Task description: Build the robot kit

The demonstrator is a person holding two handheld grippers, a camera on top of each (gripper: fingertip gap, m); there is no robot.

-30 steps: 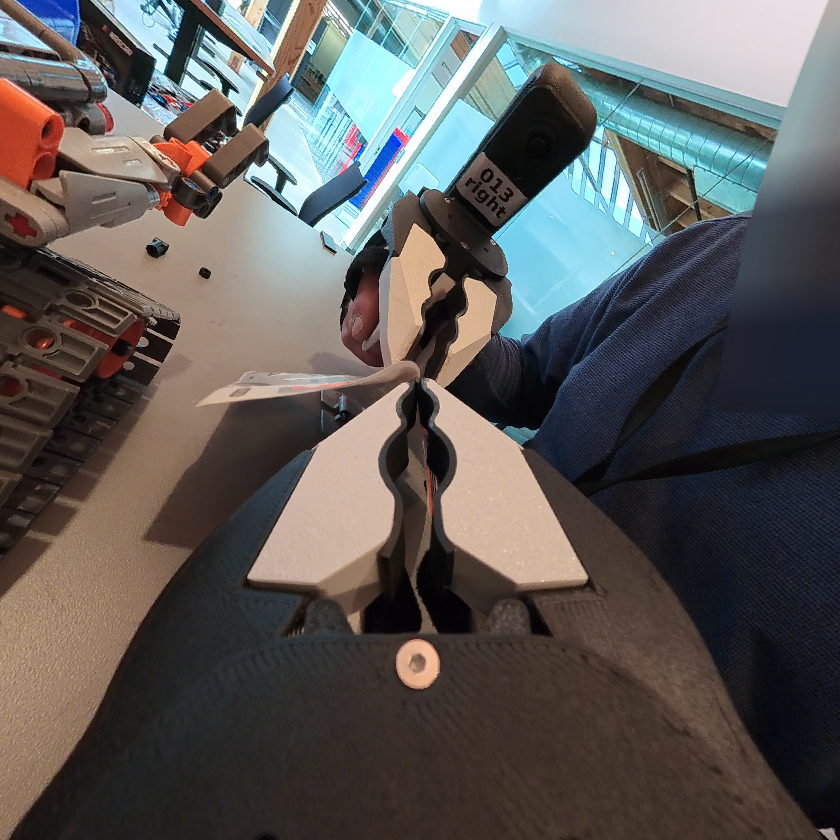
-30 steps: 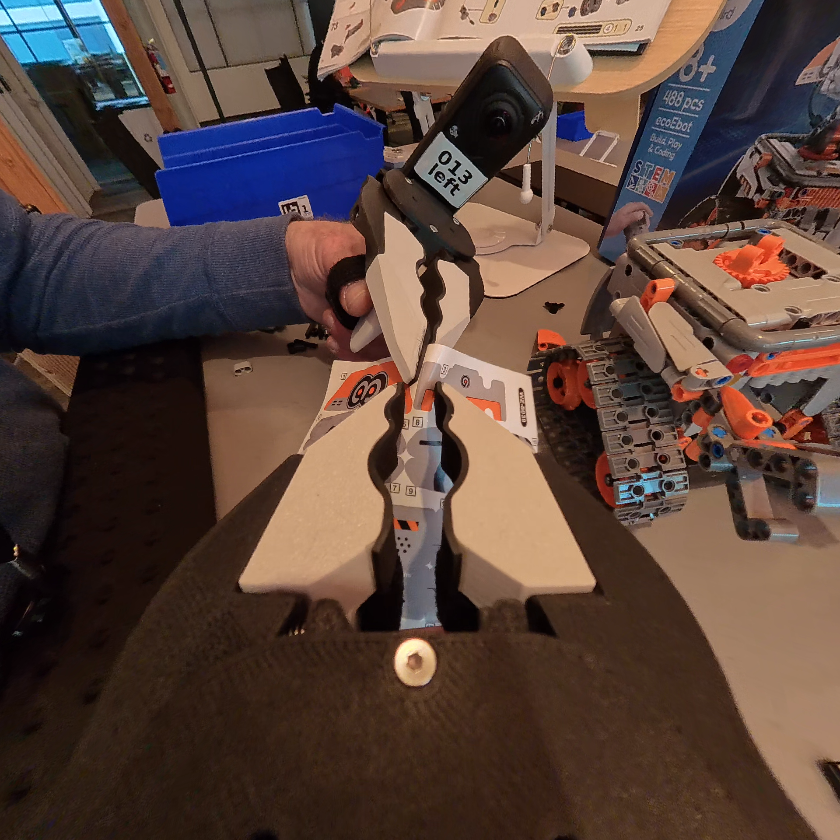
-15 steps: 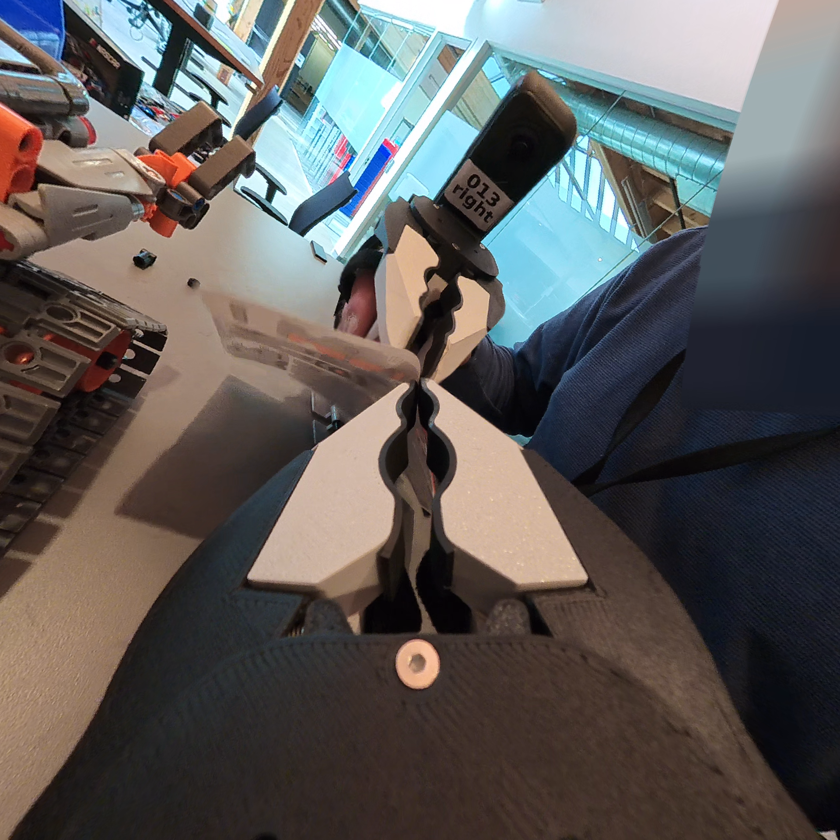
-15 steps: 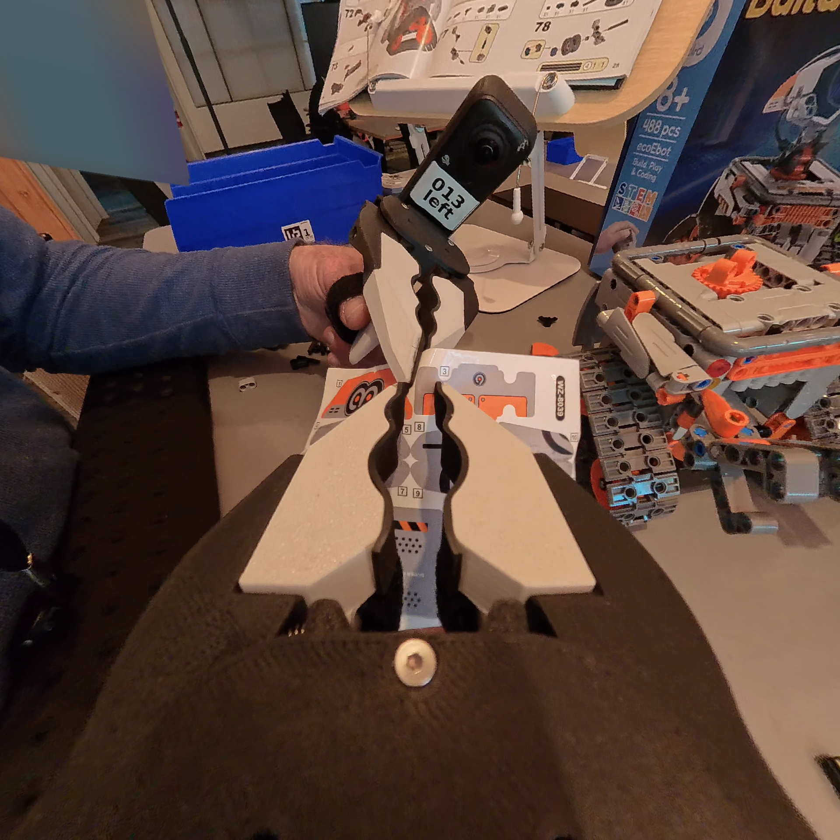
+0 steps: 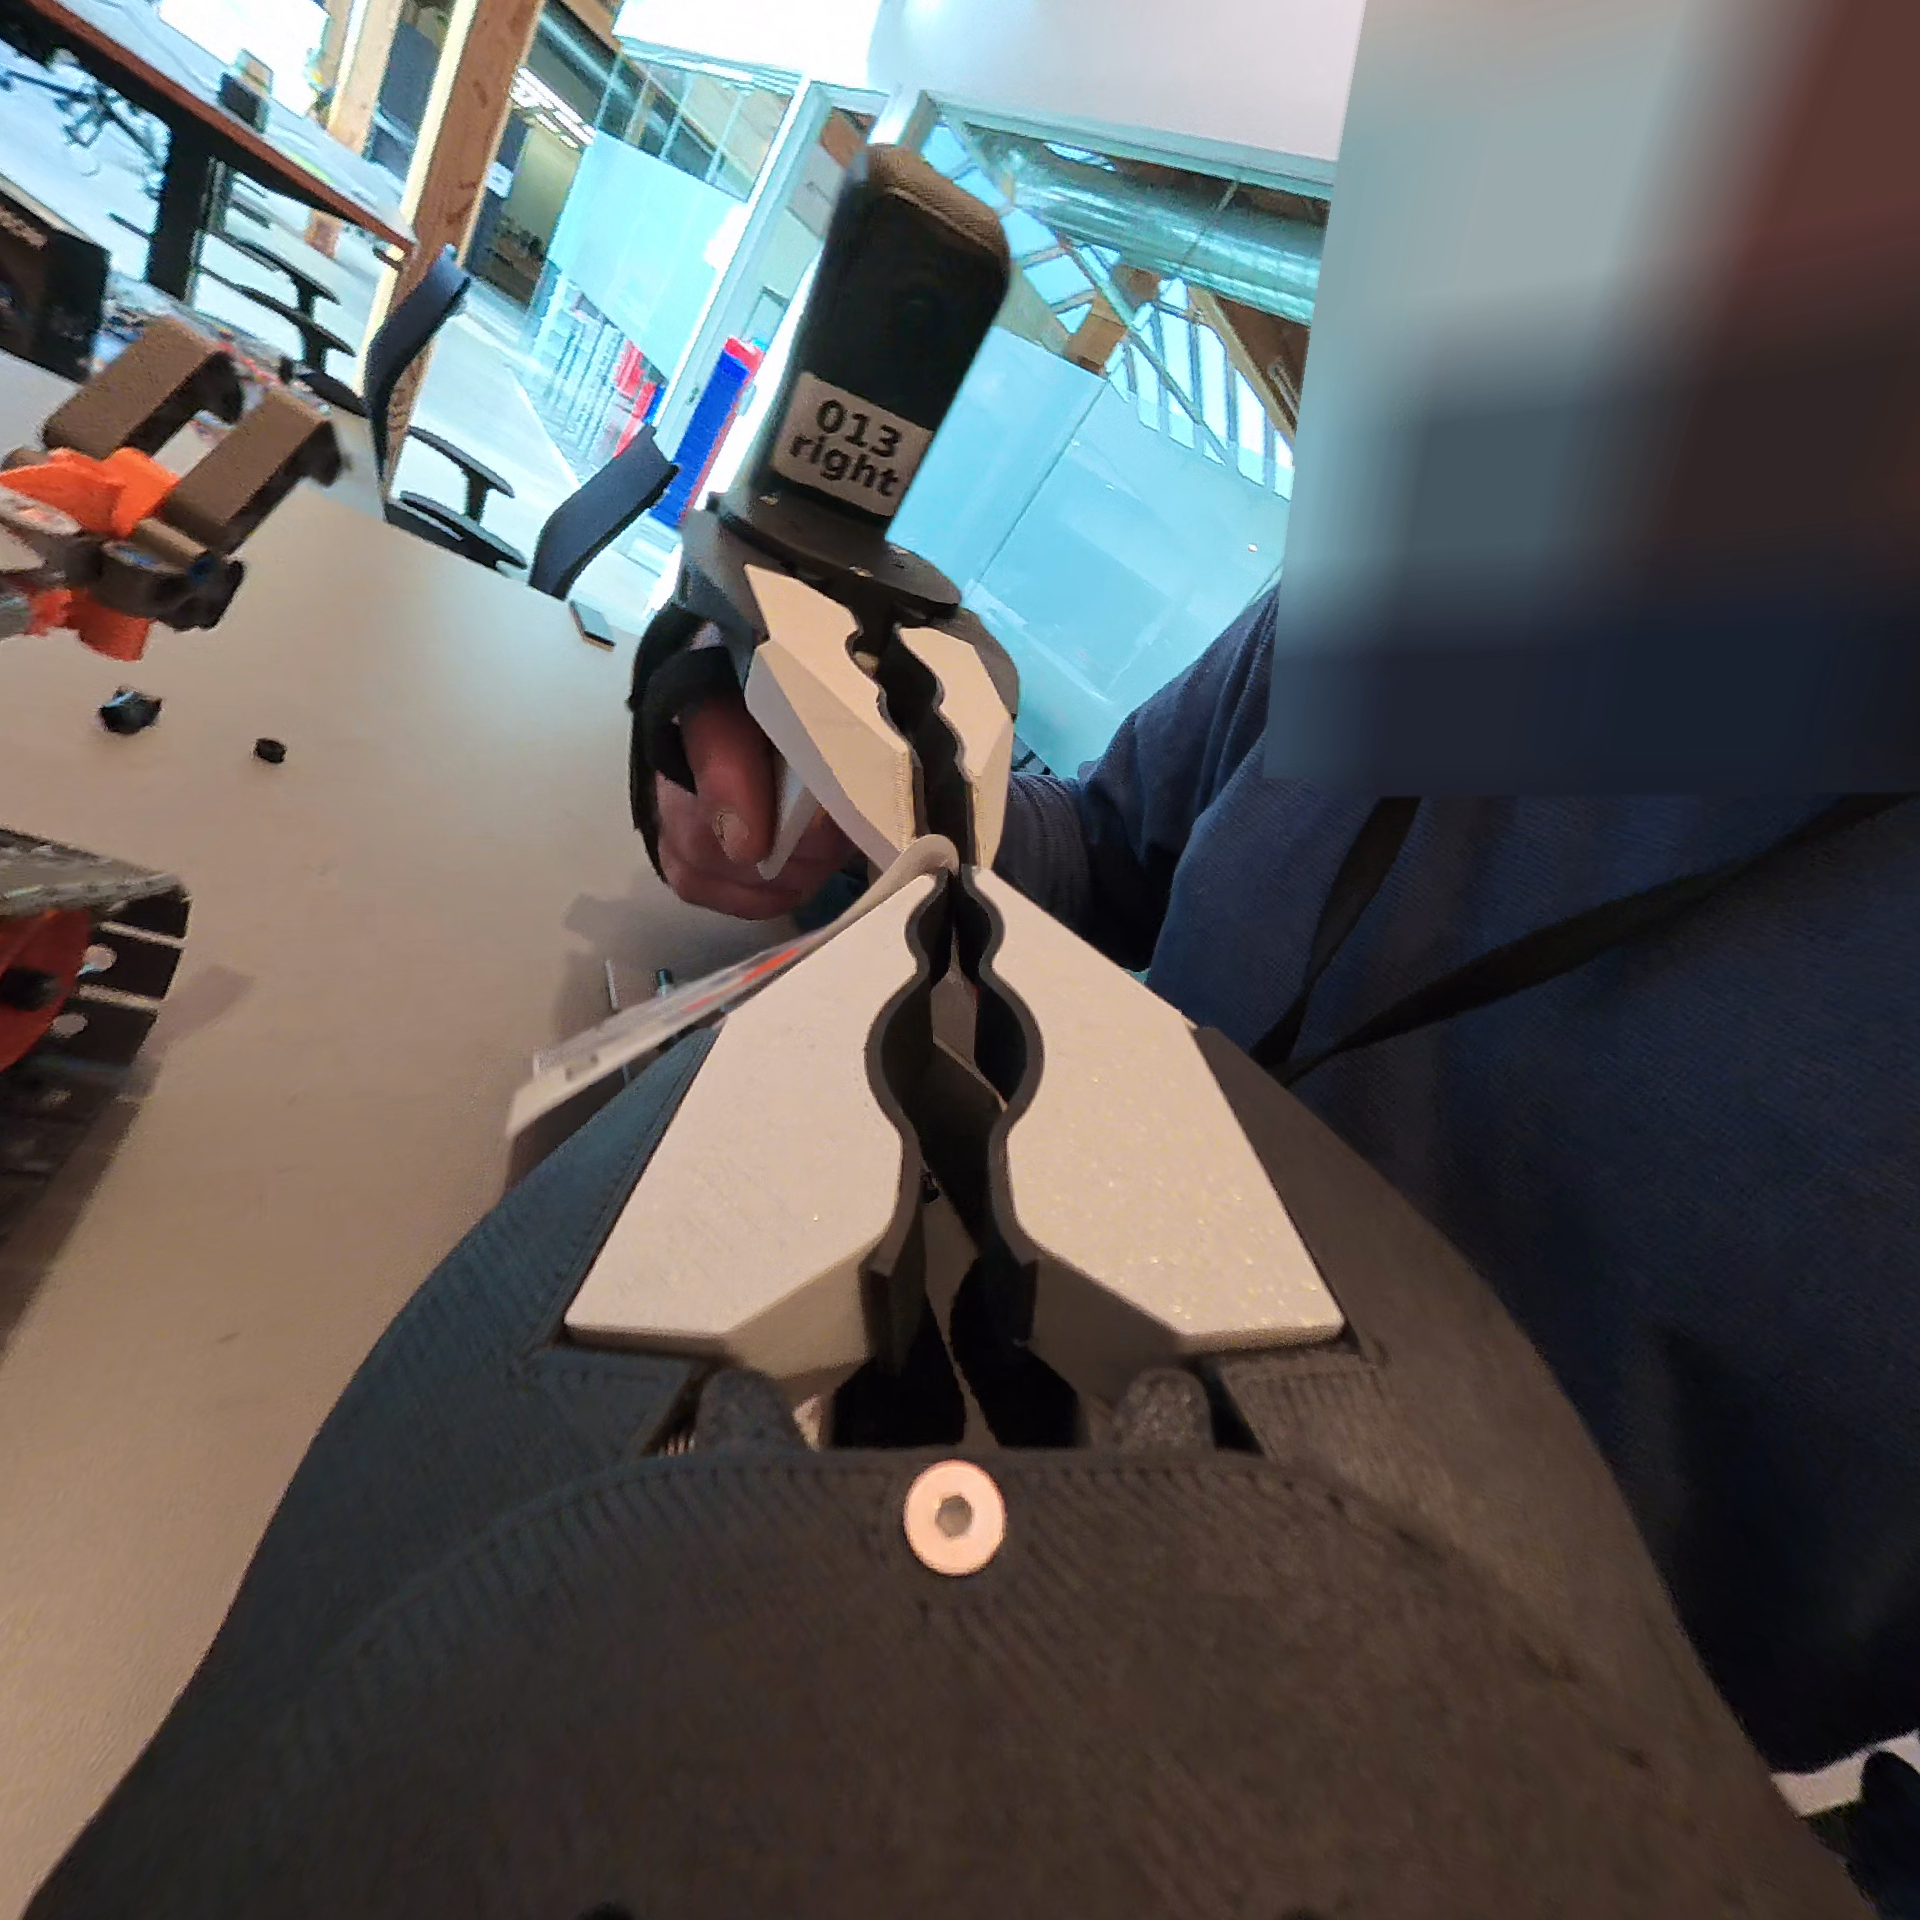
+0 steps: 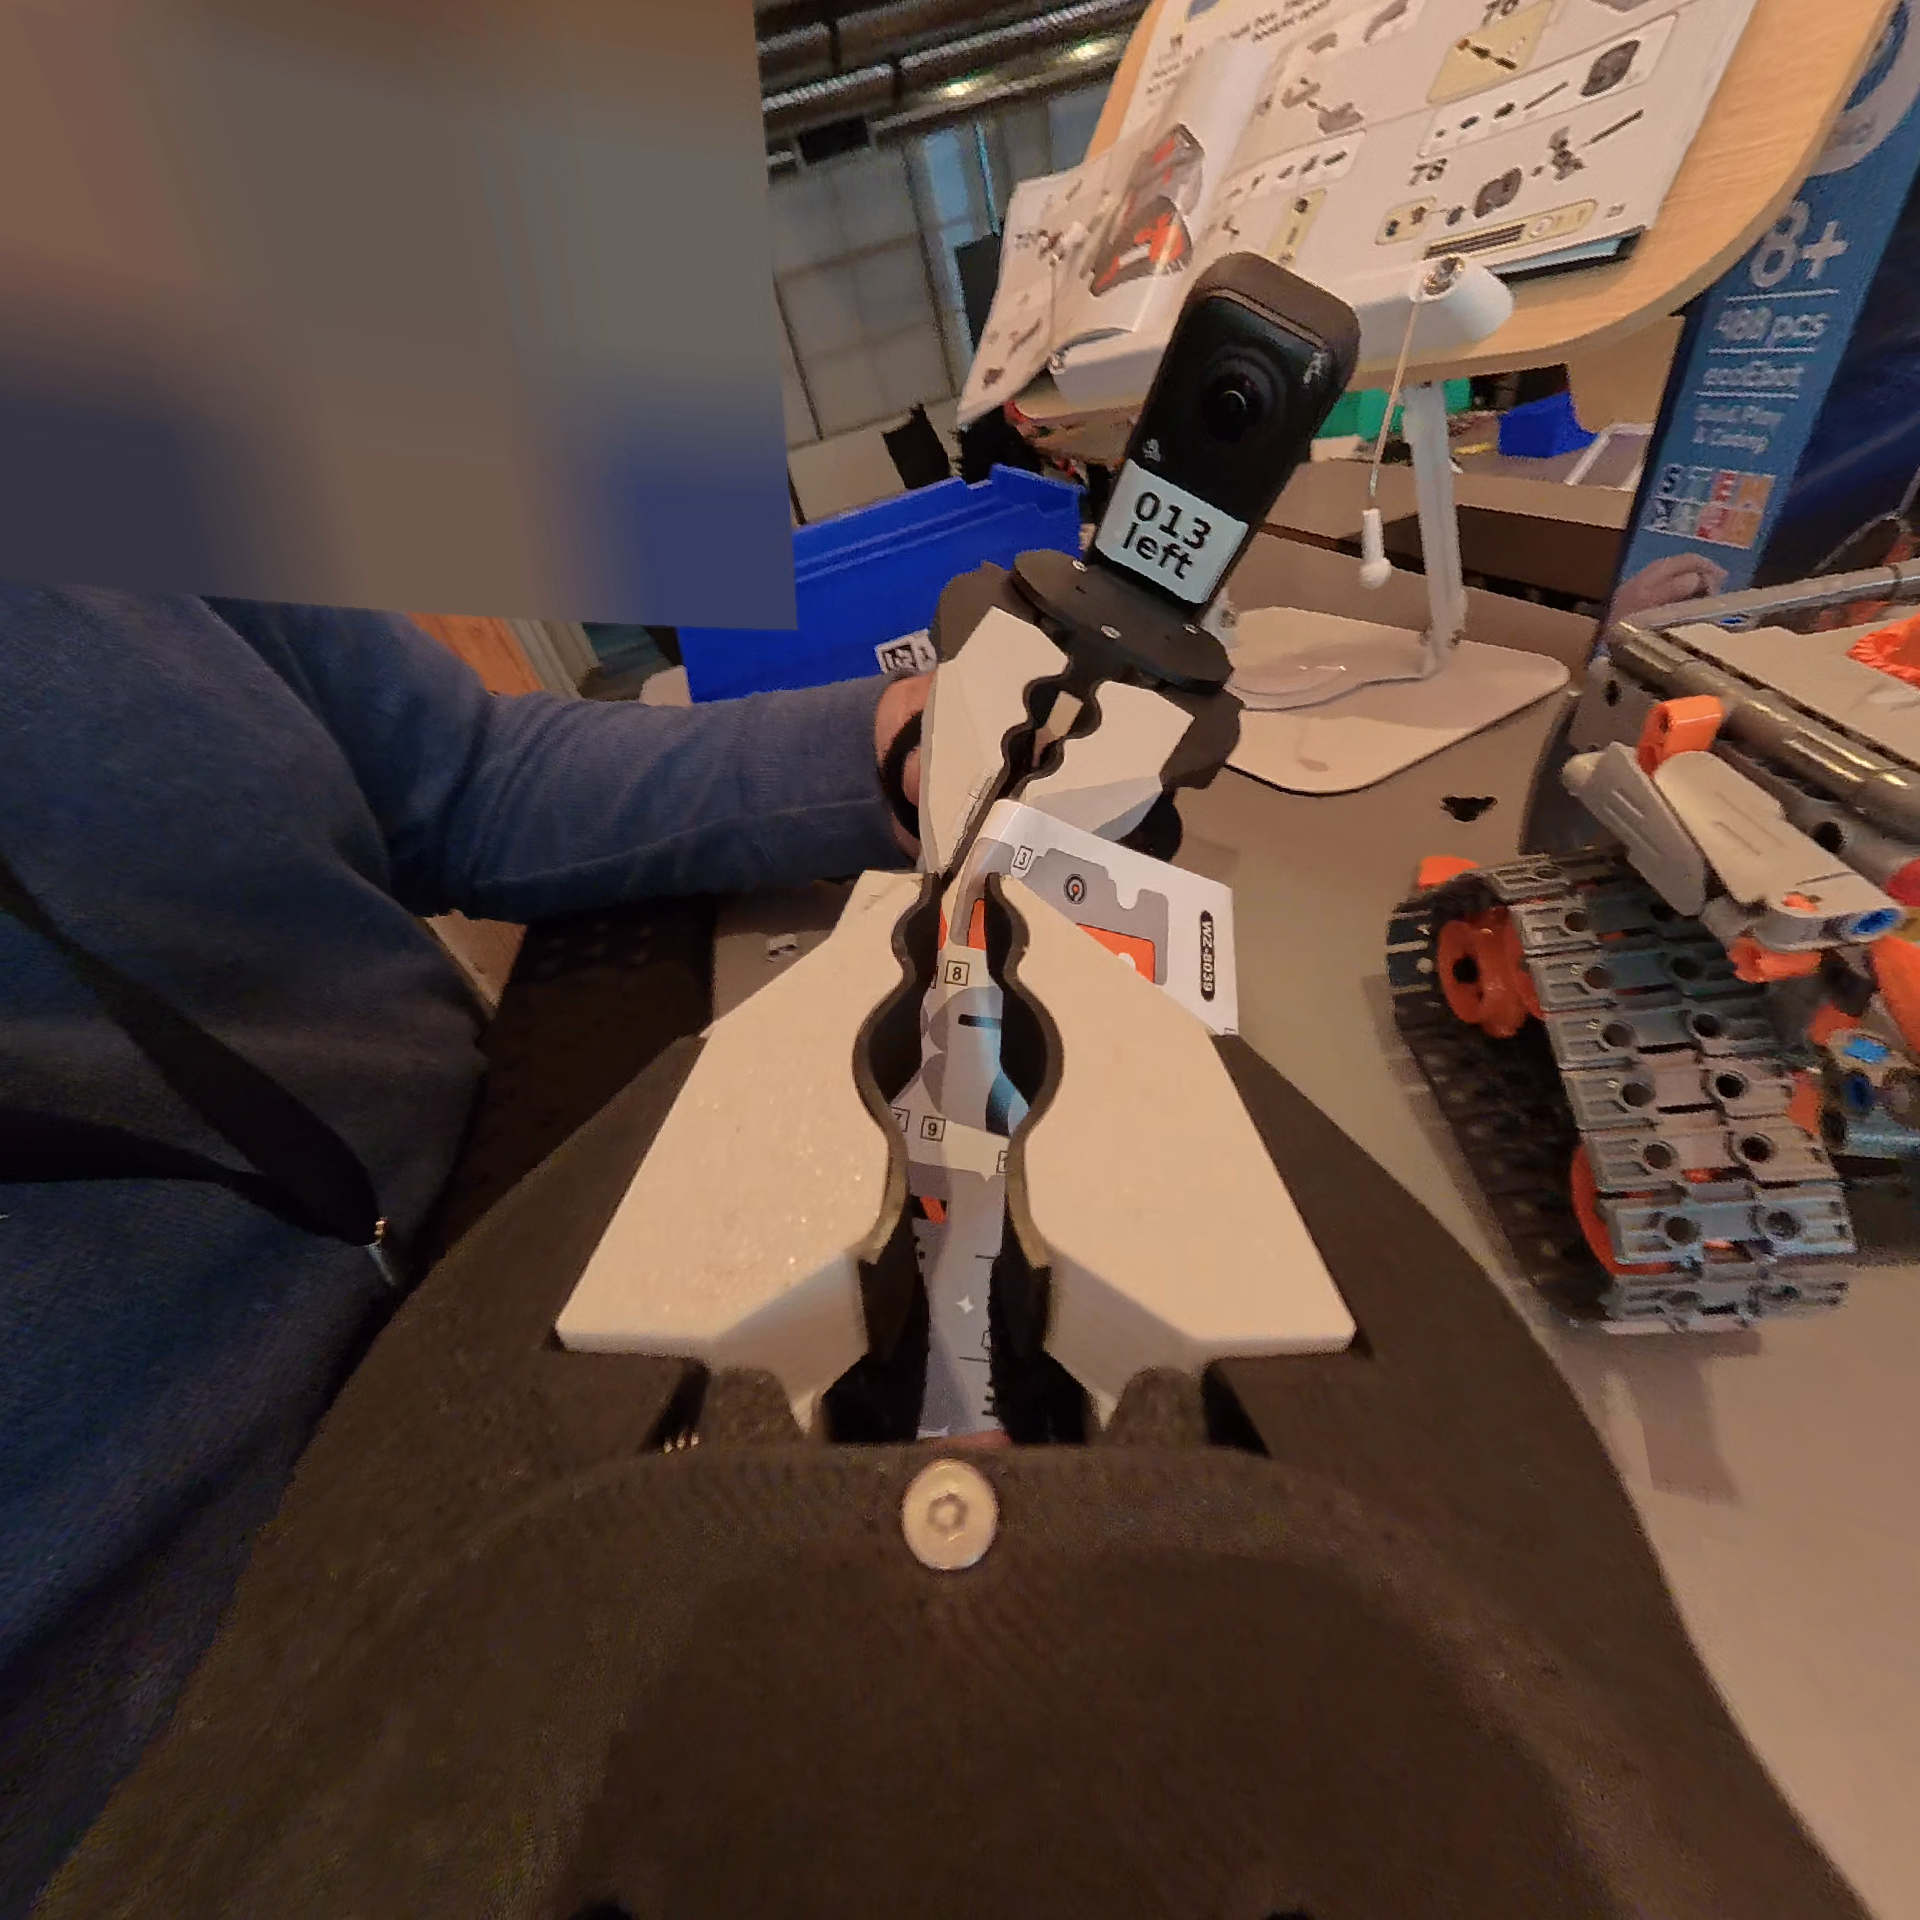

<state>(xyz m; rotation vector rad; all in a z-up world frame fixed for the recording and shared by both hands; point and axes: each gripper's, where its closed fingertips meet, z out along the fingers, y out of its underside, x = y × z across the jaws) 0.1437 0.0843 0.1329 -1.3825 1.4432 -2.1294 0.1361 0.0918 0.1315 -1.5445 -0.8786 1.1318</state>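
Between both clamped claws, left claw [image 5: 951,883] and right claw [image 6: 961,883], bends a grey-and-orange sticker sheet [image 6: 1127,925].

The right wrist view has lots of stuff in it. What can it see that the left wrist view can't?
Only the right wrist view shows the open instruction booklet on its stand, the blue bins and the blue toy box. Only the left wrist view shows office chairs and glass walls. Both show the sticker sheet pinched between both hand-held grippers, and the tracked orange-and-grey toy vehicle.
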